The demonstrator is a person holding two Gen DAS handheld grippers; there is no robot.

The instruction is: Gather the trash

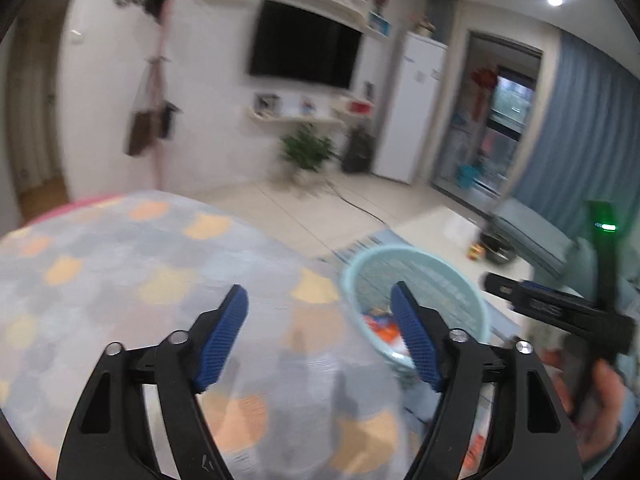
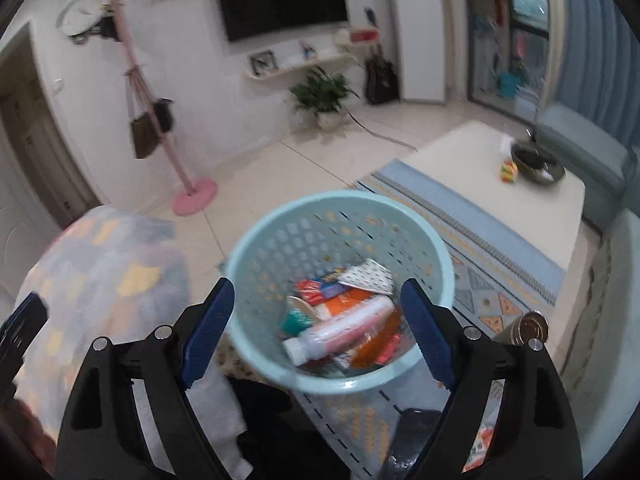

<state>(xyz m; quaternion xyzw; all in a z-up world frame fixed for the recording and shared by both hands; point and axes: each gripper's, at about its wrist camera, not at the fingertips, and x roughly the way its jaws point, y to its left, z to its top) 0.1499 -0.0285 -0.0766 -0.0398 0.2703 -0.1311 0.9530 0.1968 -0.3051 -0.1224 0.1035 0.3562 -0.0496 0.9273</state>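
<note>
A light blue perforated basket (image 2: 436, 248) stands on the rug and holds several pieces of trash: a white bottle with a pink label (image 2: 340, 332), orange and red wrappers (image 2: 344, 304) and a patterned paper piece (image 2: 370, 276). My right gripper (image 2: 318, 300) is open and empty, hovering above the basket. My left gripper (image 1: 320, 300) is open and empty above a patterned fleece blanket (image 1: 120, 280), with the basket (image 1: 460, 280) just to its right. The right gripper's body (image 1: 560, 312) shows at the right of the left wrist view.
A white low table (image 2: 480, 168) with a dark bowl (image 2: 536, 164) stands beyond a blue patterned rug (image 2: 480, 248). A metal can (image 2: 530, 326) and a dark phone-like object (image 2: 412, 432) lie nearby. A pink coat stand (image 2: 188, 188), plant (image 2: 324, 92) and TV wall stand at the back.
</note>
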